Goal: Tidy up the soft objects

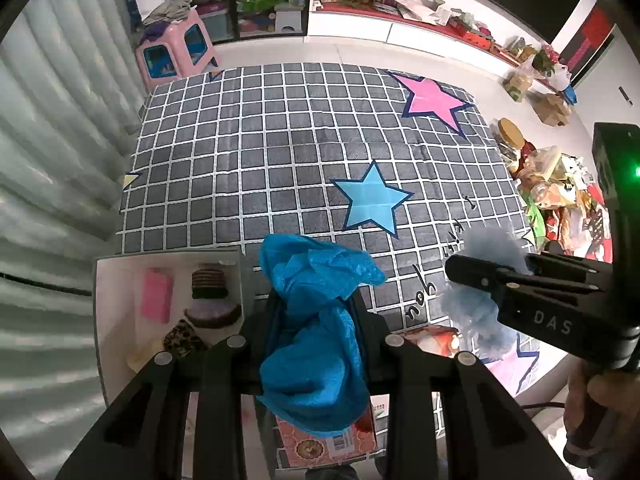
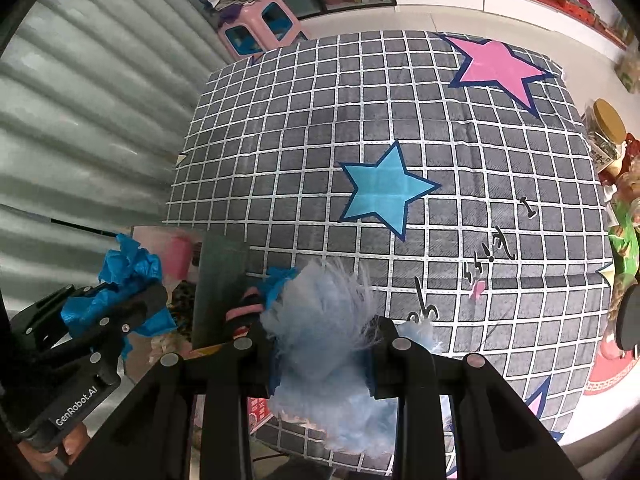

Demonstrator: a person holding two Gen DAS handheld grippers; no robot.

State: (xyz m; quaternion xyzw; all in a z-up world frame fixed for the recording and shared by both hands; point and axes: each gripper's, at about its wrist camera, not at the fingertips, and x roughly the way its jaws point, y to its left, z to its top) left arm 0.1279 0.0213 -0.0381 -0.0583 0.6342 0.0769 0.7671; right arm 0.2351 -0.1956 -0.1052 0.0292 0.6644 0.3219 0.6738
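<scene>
The left gripper [image 1: 316,320] is clamped on a crumpled bright blue cloth [image 1: 312,344], thin and crinkly, bunched between nearly closed fingers. The right gripper [image 2: 320,356] is squeezed tight on a pale blue fluffy piece [image 2: 320,320], wispy with long fibres. Both hang above the grey grid-patterned mat [image 1: 280,152] with printed stars, beside a white box [image 1: 104,320] holding small soft items
</scene>
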